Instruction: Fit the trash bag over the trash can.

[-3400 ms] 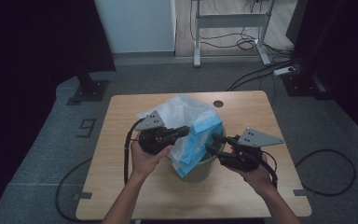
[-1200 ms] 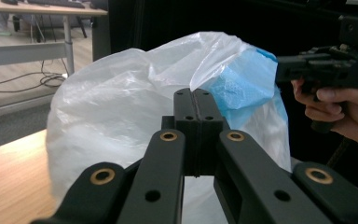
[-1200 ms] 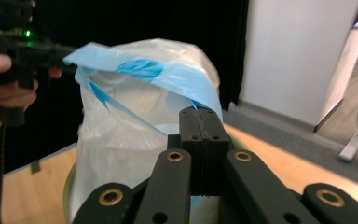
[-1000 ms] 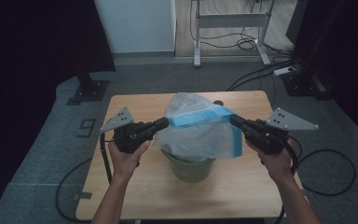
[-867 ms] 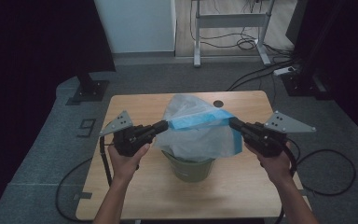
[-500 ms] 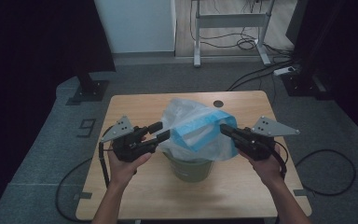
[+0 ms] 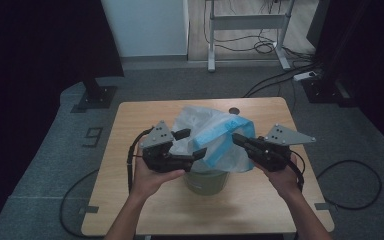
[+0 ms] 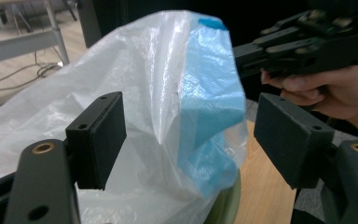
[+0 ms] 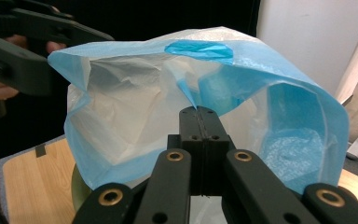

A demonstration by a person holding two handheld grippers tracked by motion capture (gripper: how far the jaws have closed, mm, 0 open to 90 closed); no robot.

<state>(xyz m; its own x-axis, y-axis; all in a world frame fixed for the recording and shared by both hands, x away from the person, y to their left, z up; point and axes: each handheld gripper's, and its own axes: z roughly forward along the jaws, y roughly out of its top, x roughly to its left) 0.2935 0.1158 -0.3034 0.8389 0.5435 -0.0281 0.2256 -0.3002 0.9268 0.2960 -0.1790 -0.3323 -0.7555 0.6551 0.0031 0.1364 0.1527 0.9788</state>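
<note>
The thin, crinkly white-and-blue plastic bag (image 7: 215,142) billows over the olive-green bin (image 7: 206,181) on the tabletop (image 7: 130,120), directly ahead of both tools. The right hand-held gripper (image 9: 199,112) pinches its blue rim tight; the left hand-held gripper (image 8: 186,135) gapes released, with the bag's near wall between its pads.

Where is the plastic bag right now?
In the high view, the plastic bag sits over the green bin mid-table, between the open left gripper and the right gripper pinching its rim.

Thin translucent plastic bag (image 7: 215,137), crinkled, glossy, blue-hemmed; matt olive plastic bin (image 7: 206,181); smooth pale wood-grain table (image 7: 260,200); matt black jaws.
</note>
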